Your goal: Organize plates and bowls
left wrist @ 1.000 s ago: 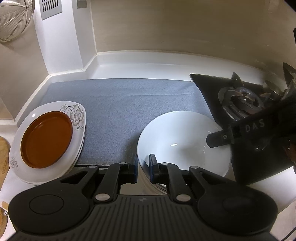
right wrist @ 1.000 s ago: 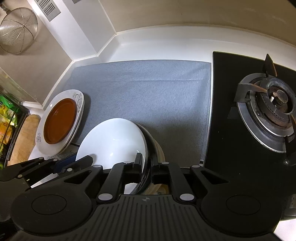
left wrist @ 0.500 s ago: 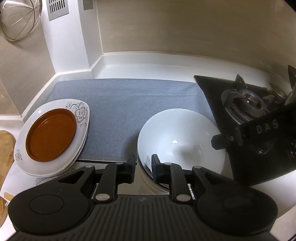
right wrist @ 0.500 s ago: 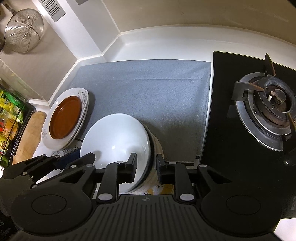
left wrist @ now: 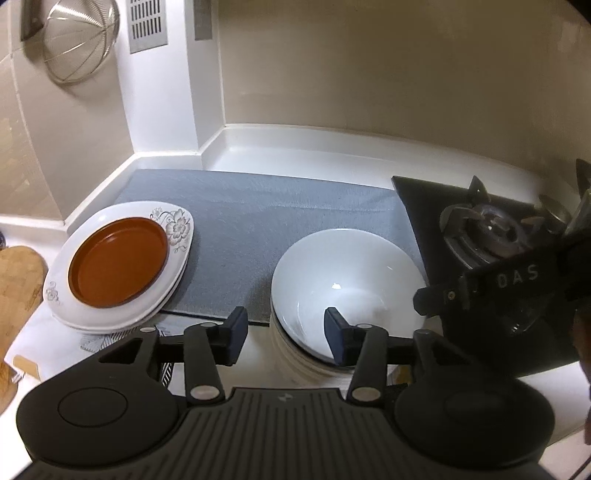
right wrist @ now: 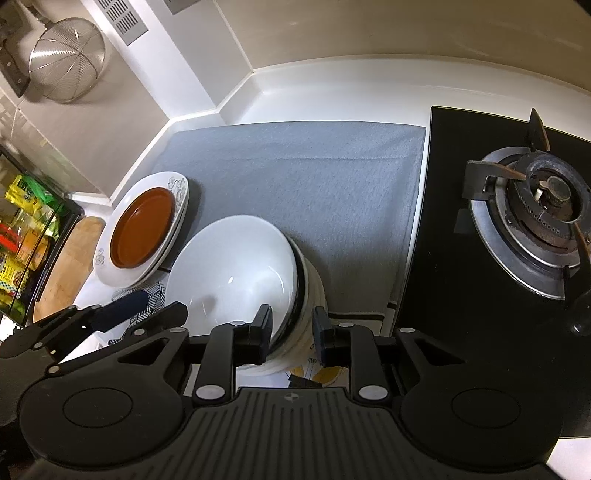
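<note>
White bench point(left wrist: 295, 147) carrying grey mat point(right wrist: 295, 177). White bowl point(left wrist: 343, 273) sitting atop bowl stack point(right wrist: 310, 295) at mat's near edge. Left gripper point(left wrist: 282, 336) and right gripper point(right wrist: 291, 328) jaws just opening, released, straddling rim. Risk: withdrawing jaws clipping rim, toppling stack.

White surface point(left wrist: 295, 147) running into corner under beige wall point(left wrist: 369, 66); grey mat point(right wrist: 295, 177) lying across it, meeting black glass hob point(right wrist: 443, 221) with gas burner point(right wrist: 546, 192) sitting at right; wire strainer point(right wrist: 66, 66) hanging on left wall beside vent grille point(left wrist: 147, 22); wooden board point(left wrist: 18, 277) resting at left edge; colourful packets point(right wrist: 26, 229) showing beyond black frame at far left; soft light glancing off surface.
</note>
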A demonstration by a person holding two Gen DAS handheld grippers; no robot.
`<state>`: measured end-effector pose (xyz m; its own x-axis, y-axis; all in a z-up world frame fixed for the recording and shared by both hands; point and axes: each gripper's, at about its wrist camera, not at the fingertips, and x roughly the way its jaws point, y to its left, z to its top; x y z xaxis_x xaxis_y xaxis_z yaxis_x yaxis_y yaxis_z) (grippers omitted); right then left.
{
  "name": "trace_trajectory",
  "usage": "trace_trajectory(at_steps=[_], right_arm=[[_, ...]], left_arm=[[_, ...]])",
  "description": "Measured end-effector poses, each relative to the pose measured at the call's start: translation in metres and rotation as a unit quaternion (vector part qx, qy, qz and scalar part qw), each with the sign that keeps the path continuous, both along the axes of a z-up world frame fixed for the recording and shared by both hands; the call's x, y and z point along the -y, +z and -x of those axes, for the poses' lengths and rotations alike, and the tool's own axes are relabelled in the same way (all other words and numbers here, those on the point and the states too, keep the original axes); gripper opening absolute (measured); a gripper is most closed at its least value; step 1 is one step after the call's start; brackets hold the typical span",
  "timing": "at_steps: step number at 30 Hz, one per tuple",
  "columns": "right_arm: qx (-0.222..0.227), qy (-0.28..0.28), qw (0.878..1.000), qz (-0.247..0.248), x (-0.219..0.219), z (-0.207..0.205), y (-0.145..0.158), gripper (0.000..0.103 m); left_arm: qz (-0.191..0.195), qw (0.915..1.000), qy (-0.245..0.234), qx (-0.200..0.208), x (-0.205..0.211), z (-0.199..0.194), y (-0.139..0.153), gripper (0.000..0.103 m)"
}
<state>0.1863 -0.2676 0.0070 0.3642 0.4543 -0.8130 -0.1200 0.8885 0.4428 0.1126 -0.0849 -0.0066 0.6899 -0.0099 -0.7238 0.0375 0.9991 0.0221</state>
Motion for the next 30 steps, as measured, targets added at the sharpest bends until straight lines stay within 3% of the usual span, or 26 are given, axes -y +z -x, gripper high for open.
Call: trace_trajectory(at_steps=[7,16,20,30], right_arm=[[0.014,-0.009,1.0,-0.002,0.001,0.008,-0.003,0.055],[0.017,-0.026,0.999,0.009,-0.004,0.004,-0.006,0.058],[0.003,-0.035,0.999,0.016,-0.011,0.0,-0.011,0.062],[-0.035,-0.071,0.996,0.034,-0.02,-0.007,-0.024,0.062]], left_arm=[[0.02,0.9997,0.015,0.002,-0.005,0.009,0.003,0.07],[0.062,0.998,0.012,0.006,-0.022,-0.011,0.005,0.086],[0.1,0.9947,0.006,-0.025,-0.029,-0.03,-0.002,0.088],[0.15,0.9849,-0.016,-0.085,-0.045,-0.055,-0.028,0.089]])
